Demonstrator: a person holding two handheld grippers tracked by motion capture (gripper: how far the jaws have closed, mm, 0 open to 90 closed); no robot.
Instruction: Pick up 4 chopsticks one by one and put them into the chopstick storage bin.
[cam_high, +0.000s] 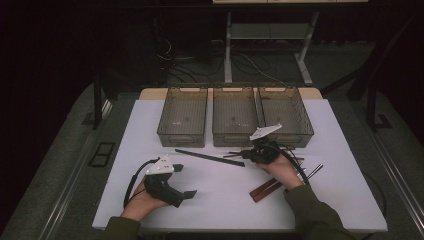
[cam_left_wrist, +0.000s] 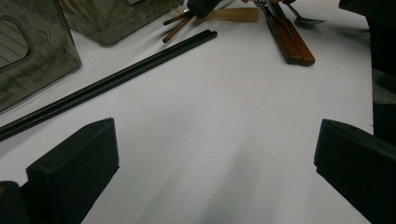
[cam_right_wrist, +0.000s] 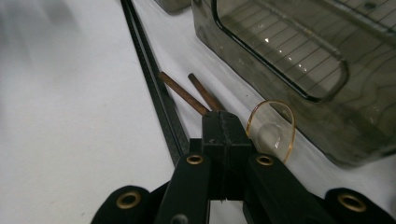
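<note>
Left gripper (cam_high: 186, 181): jaws spread wide, nothing between them; held low over bare white table (cam_high: 225, 200) at the near left, touching no object.

Right gripper (cam_right_wrist: 223, 128): jaws pressed together. Two brown sticks (cam_right_wrist: 187, 95) run out from under the jaw tips; whether they are pinched or merely lie beneath cannot be told. A clear amber-rimmed spoon bowl (cam_right_wrist: 272, 130) is seen just beside the jaws, in front of a bin wall.

Count, high view: three smoky translucent bins (cam_high: 234, 116) set side by side along the far edge of the table, nothing seen inside them. One pair of long black chopsticks (cam_high: 210, 157) lies flat between the two grippers, near the bins. One pair of dark red-brown wooden pieces (cam_high: 265, 190) lies near the right hand (cam_high: 280, 170). Thin dark utensils (cam_high: 312, 172) are fanned out to the right of that hand; their number cannot be told.
</note>
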